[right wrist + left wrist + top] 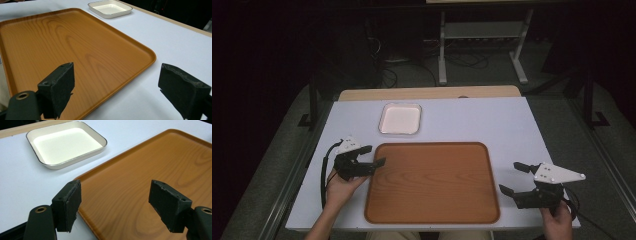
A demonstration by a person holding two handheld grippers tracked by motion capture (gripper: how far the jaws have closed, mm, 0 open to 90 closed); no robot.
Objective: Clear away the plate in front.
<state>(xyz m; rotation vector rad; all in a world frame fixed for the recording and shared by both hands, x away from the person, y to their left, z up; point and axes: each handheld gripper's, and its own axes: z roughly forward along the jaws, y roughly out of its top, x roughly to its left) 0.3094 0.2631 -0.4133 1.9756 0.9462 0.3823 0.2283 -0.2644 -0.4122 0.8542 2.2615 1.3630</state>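
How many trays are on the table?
2. A big brown wooden tray lies near the person, between the two grippers. A small white tray sits behind it, toward the table's far edge. Both are empty; nothing seems hidden.

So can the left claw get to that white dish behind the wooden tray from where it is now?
Probably yes. The left claw hovers open at the wooden tray's near-left corner, and the white dish sits empty just beyond on the table, with only bare white surface between them.

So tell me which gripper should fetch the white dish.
Left. The left gripper, jaws open, sits at the wooden tray's near-left corner, closer to the white dish; the right gripper is across the tray.
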